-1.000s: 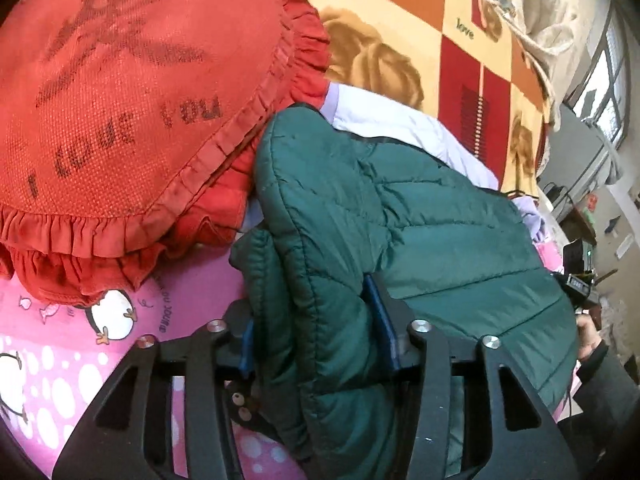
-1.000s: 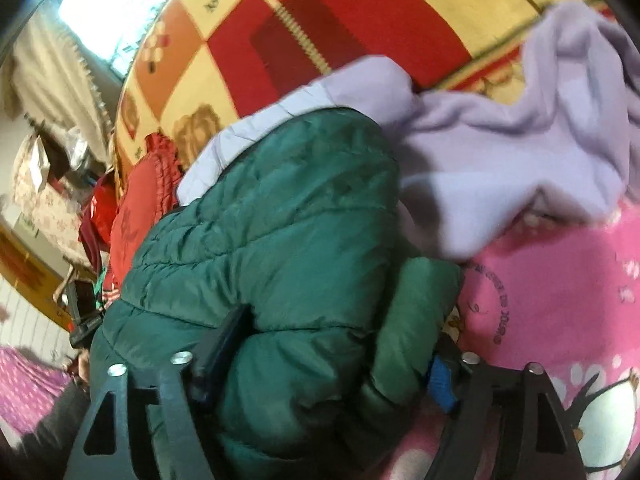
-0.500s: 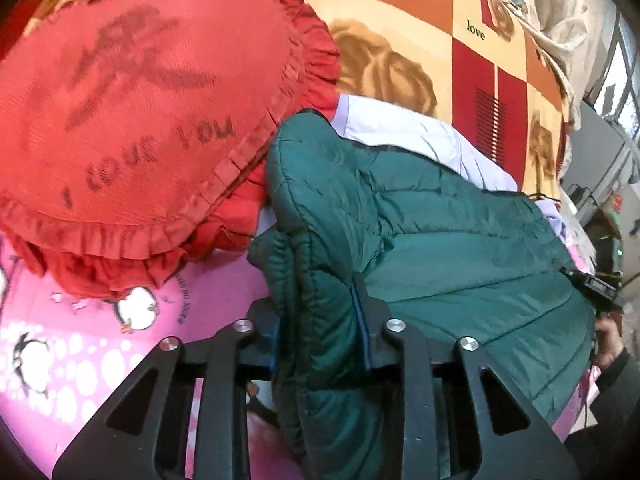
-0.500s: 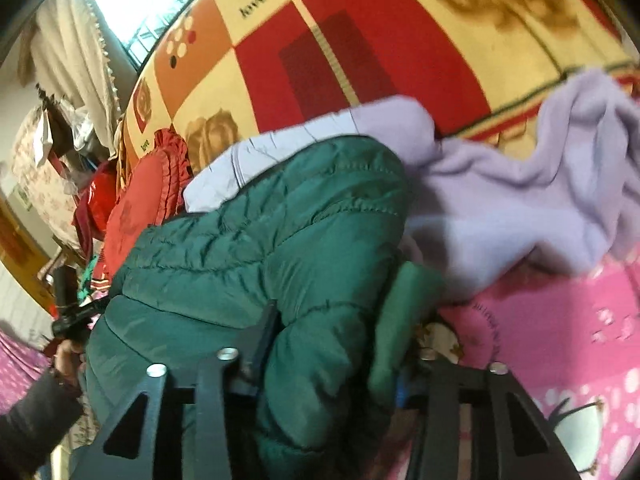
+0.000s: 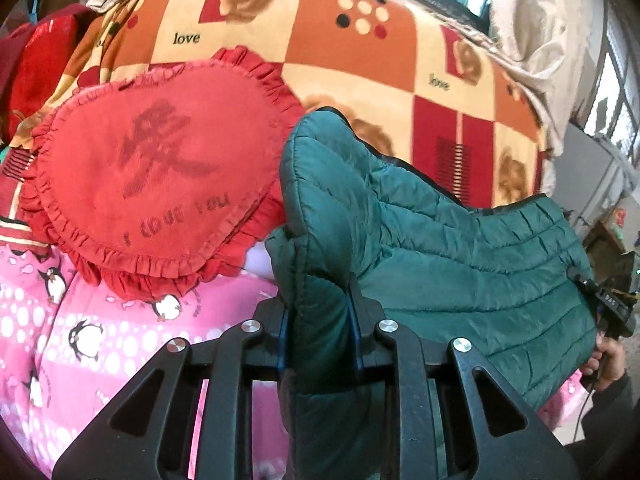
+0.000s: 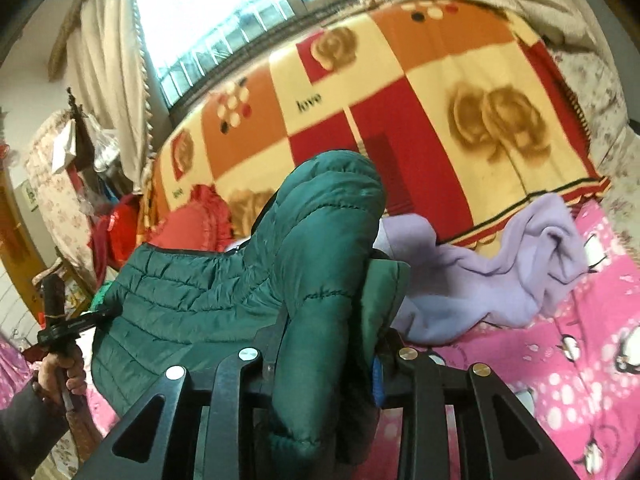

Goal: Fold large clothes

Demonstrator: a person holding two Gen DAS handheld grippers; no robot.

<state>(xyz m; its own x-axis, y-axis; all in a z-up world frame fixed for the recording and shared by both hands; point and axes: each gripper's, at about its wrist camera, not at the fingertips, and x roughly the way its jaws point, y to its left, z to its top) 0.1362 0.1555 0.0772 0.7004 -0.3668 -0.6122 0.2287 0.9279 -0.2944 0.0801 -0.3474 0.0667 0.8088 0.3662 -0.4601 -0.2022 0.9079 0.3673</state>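
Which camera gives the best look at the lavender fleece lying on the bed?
The right wrist view: the lavender fleece sprawls in full beside the green jacket. The left wrist view shows only a sliver under the red cushion.

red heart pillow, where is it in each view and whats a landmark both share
Left wrist: the pillow fills the left centre, large, lying against the left side of the green jacket.
Right wrist: the pillow is small, at left of centre, behind the jacket, partly hidden by it.
Shared landmark: the checked blanket with roses and the word "love", behind the pillow in both views.
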